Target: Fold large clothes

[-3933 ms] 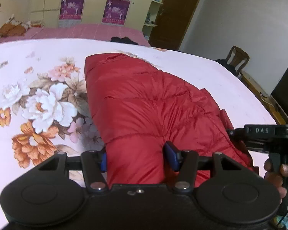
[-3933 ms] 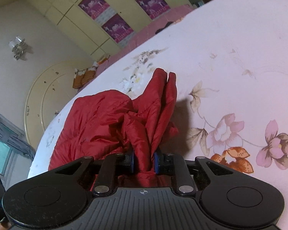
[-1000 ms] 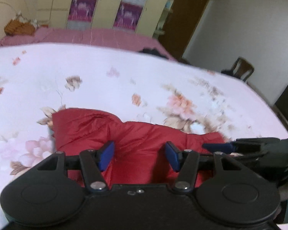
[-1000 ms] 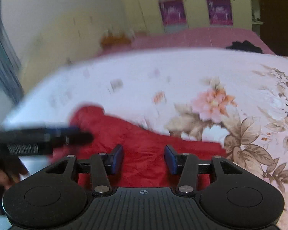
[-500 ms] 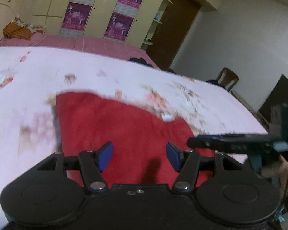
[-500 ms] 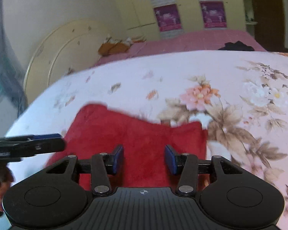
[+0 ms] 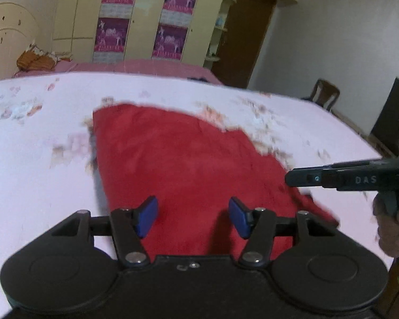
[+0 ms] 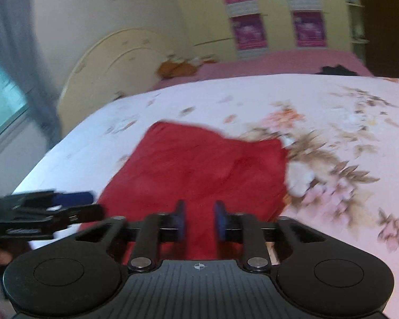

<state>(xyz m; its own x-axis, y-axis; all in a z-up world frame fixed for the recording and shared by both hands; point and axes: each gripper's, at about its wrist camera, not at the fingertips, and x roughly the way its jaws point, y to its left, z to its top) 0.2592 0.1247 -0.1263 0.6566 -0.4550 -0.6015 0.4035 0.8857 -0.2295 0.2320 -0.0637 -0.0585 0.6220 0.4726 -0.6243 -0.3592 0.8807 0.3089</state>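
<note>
A red puffy jacket [image 7: 186,154] lies folded into a flat block on the floral bed sheet [image 7: 40,138]. My left gripper [image 7: 192,212] hovers over its near edge, open, with nothing between the blue pads. In the right wrist view the jacket [image 8: 199,164] lies ahead of my right gripper [image 8: 199,219]. Its jaws are closing to a narrow gap and pinch nothing. The right gripper [image 7: 306,179] also reaches in from the right of the left wrist view, past the jacket's right edge. At the left of the right wrist view, the left gripper [image 8: 74,202] is blurred.
A hand [image 7: 391,228] holds the right gripper's handle. The bed's near left edge [image 8: 40,170] drops off. Behind are a cream headboard [image 8: 114,61], a wardrobe with purple posters [image 7: 170,18], a brown door [image 7: 242,34], a wooden chair [image 7: 324,93] and dark clothing [image 8: 337,69].
Both grippers, shut on the jacket earlier, have let go and drawn back, so more of the folded jacket shows. The right jaws have narrowed; the left ones stay apart.
</note>
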